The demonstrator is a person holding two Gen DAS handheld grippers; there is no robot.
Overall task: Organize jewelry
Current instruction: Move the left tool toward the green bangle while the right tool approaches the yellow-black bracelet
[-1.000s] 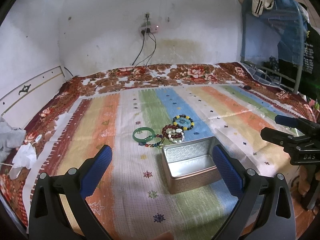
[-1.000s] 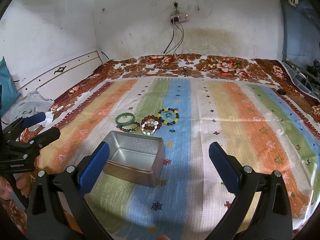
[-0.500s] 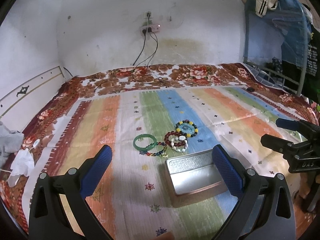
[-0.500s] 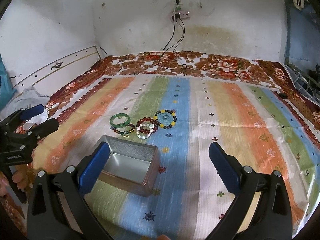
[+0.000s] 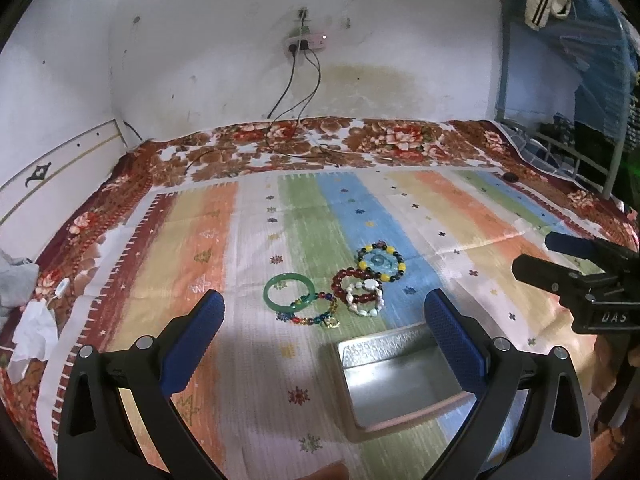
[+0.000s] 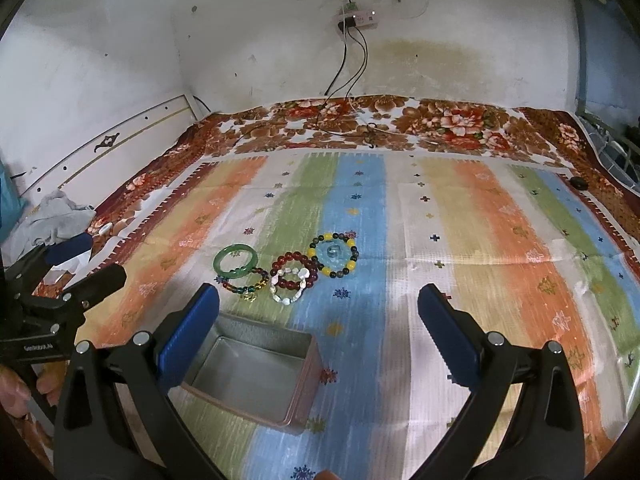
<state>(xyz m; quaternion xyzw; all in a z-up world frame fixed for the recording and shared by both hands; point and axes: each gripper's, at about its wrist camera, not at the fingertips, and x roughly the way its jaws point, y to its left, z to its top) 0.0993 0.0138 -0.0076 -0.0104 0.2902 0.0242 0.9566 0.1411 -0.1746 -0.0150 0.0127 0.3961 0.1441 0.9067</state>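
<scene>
An open metal tin (image 5: pixel 404 384) stood on the striped cloth (image 5: pixel 460 216) spread over the bed. Its inside showed only bare, shiny metal: nothing lay in it. In the right wrist view the tin (image 6: pixel 256 372) sat low and left of centre, partly behind the left finger of the right claw.

The jewelry lay in a tight cluster on the cloth just beyond the tin, apart from it. A green bangle (image 5: pixel 288 292) lay at the left end. A multicoloured bead bracelet (image 5: pixel 314 314) overlapped the bangle's near edge. To the right, a dark red bead bracelet (image 5: pixel 354 290) and a white pearl-like bracelet (image 5: pixel 366 300) overlapped each other. Farthest back, a bracelet of yellow and dark beads (image 5: pixel 380 262) ringed a pale blue disc (image 5: pixel 378 261) and touched the red one.

The left claw (image 5: pixel 322 338) hung above the cloth with its blue-padded fingers spread wide and nothing between them; the tin's far corner sat behind its right finger. The right claw (image 6: pixel 318 328) was likewise spread wide and empty, above the cloth just right of the tin. Each claw appeared at the edge of the other's view, and part of a hand (image 6: pixel 16 396) showed gripping the left one.

A floral blanket (image 6: pixel 440 124) covered the far side of the bed below a stained white wall (image 6: pixel 260 40) with a power strip (image 6: pixel 356 20).
</scene>
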